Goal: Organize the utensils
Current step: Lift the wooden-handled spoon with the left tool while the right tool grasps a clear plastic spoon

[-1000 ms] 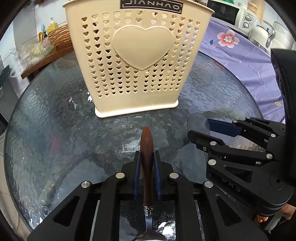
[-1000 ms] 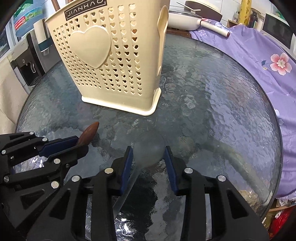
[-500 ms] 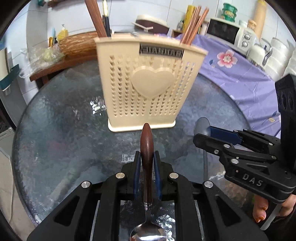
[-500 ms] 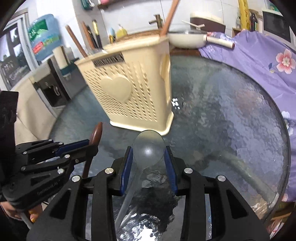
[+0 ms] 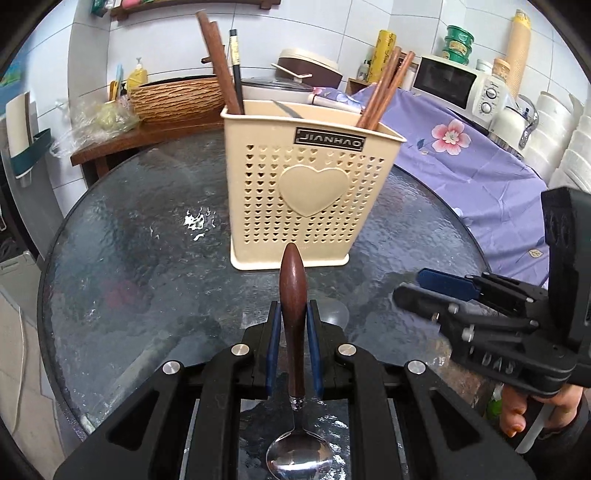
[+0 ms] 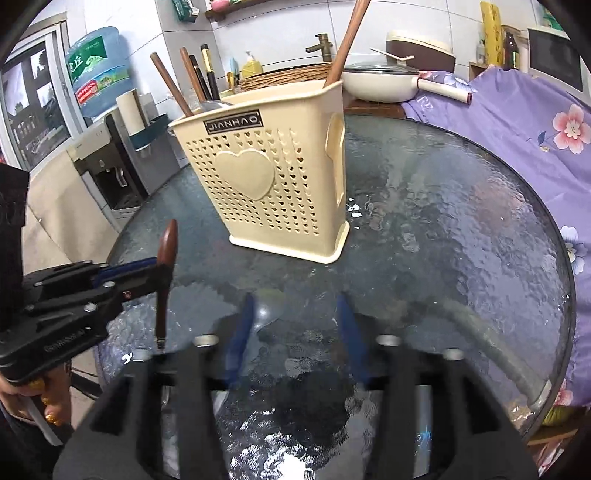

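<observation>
Clamped on wooden-handled spoon [image 5: 292, 317] by left gripper [image 5: 292, 332], bowl cut off below. Right gripper [image 6: 295, 325] blurred, just been opening, clear spoon [image 6: 266, 314] loose between, hard to see. Near cream basket [image 5: 310, 192] on glass table [image 5: 129, 258].

White tiled wall [image 5: 369, 22] far; round textured glass table [image 5: 110, 258] near; purple floral cloth [image 5: 461, 158] right; microwave [image 5: 454, 83] far right; water dispenser [image 6: 107, 155] left.
</observation>
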`<action>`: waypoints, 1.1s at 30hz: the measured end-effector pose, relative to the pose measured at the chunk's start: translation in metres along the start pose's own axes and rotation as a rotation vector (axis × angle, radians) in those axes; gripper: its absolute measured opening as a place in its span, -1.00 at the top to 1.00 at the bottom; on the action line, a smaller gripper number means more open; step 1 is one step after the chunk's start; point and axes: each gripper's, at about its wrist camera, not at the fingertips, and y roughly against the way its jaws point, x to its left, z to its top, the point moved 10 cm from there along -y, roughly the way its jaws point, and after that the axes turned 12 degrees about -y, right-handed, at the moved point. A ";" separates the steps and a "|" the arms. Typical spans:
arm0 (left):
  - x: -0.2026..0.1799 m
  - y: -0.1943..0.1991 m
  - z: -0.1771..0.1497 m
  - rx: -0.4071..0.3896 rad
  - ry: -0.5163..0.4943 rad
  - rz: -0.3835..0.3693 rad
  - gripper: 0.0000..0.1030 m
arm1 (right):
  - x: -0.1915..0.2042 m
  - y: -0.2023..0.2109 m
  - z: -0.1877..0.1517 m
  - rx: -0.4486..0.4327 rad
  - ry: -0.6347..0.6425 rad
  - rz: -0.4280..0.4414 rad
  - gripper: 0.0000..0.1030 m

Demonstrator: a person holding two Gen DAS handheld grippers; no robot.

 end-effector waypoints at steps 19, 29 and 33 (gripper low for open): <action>0.030 0.013 -0.009 -0.028 0.072 0.012 0.73 | 0.033 -0.068 -0.042 0.175 0.097 -0.143 0.10; 0.040 0.009 -0.012 -0.024 0.089 0.006 0.73 | 0.040 -0.080 -0.034 0.168 0.103 -0.186 0.29; 0.041 0.008 -0.013 -0.022 0.089 0.000 0.73 | 0.042 -0.082 -0.031 0.166 0.110 -0.183 0.29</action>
